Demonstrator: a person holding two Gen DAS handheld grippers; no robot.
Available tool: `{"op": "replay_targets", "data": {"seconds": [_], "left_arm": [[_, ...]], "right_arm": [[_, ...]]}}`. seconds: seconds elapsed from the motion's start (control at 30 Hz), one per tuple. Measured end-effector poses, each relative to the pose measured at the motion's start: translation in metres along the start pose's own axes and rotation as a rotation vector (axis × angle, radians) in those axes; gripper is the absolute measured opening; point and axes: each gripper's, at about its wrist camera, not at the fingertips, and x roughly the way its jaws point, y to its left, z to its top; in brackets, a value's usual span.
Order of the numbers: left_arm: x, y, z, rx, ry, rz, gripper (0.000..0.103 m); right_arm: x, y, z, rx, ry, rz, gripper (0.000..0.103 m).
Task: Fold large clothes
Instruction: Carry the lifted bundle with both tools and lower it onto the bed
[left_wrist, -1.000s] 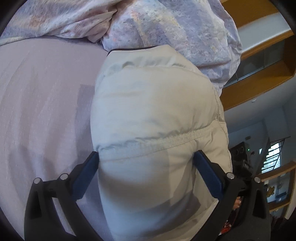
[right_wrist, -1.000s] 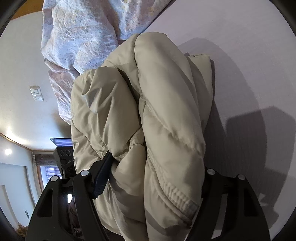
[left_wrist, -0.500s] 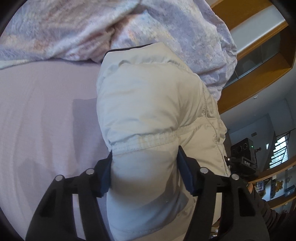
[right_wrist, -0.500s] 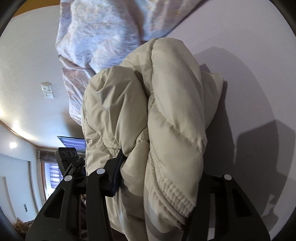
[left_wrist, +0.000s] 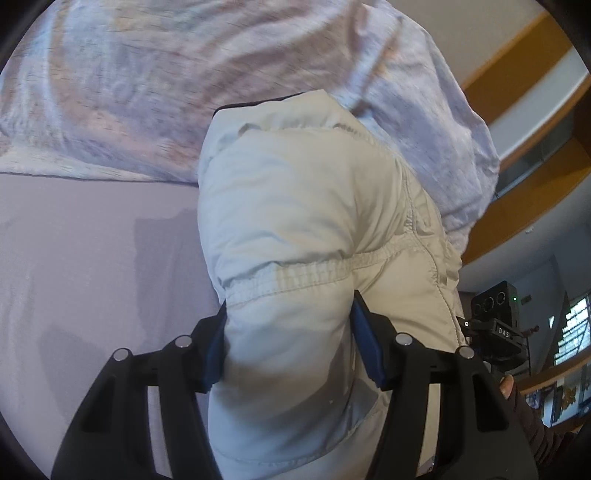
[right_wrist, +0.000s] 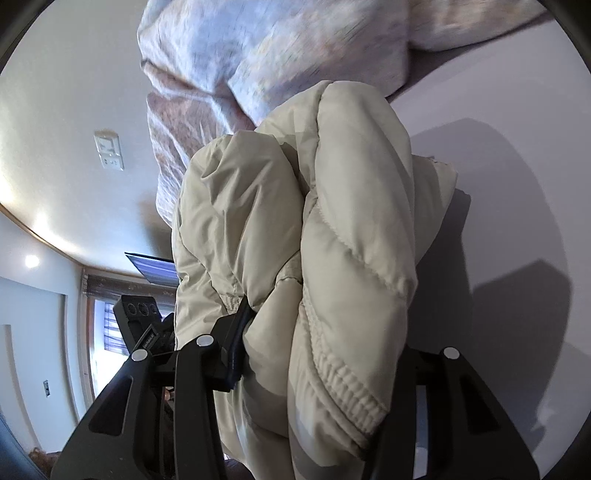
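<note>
On the bed: a cream puffer jacket (left_wrist: 295, 206) is lying bundled on a lilac sheet (left_wrist: 92, 266), its far end touching a patterned duvet (left_wrist: 184, 74).
Change, left gripper (left_wrist: 288, 347): its jaws have just been closing from wide apart; the blue pads (left_wrist: 214, 343) are now pressing into a padded fold just below an elastic seam (left_wrist: 295, 275).
Change, right gripper (right_wrist: 317, 354): its jaws have likewise been closing on the jacket (right_wrist: 332, 221); one dark pad (right_wrist: 238, 343) is digging into the quilted layers, the other is hidden behind a ribbed cuff (right_wrist: 343, 387).
Change, view: the sheet is showing more of itself around the bundle than a second ago, and the duvet (right_wrist: 277, 55) is blurring, so both grippers are judged to be moving with the garment.
Meaning for task: grasping is looking finished on both sides; the step in hand is judged to be carrying or lifting the folded bundle, not shaping it further.
Jacket relative to left gripper: running forward from between the jaws, filling the gap, and spilling under the right-hand finger.
Jacket relative to right gripper: several stacked layers are sitting between the jaws, bulging past both fingers.
Risk, judged: slippery, springy fabric may be creeping out of either clamp.
Background: a second camera unit (left_wrist: 496, 321) is showing at the picture's edge.
</note>
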Motion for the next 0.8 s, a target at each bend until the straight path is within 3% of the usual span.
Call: {"op": "replay_targets", "data": {"seconds": [0.33,0.7,0.8], "left_arm": [[-0.007,0.027,0.011,-0.012,-0.013,0.038,0.059],[0.009,0.027,0.013,0.023,-0.021,0.109,0.062],[0.011,0.024,0.014,0.042,-0.021,0.137,0.065]], "right_arm": [[0.032,0.029,0.002,-0.059,0.015,-0.088,0.044],[0.035,0.022,-0.003,-0.039,0.004,-0.173,0.044],[0.035,0.02,-0.007,-0.024,-0.006,-0.204,0.049]]}}
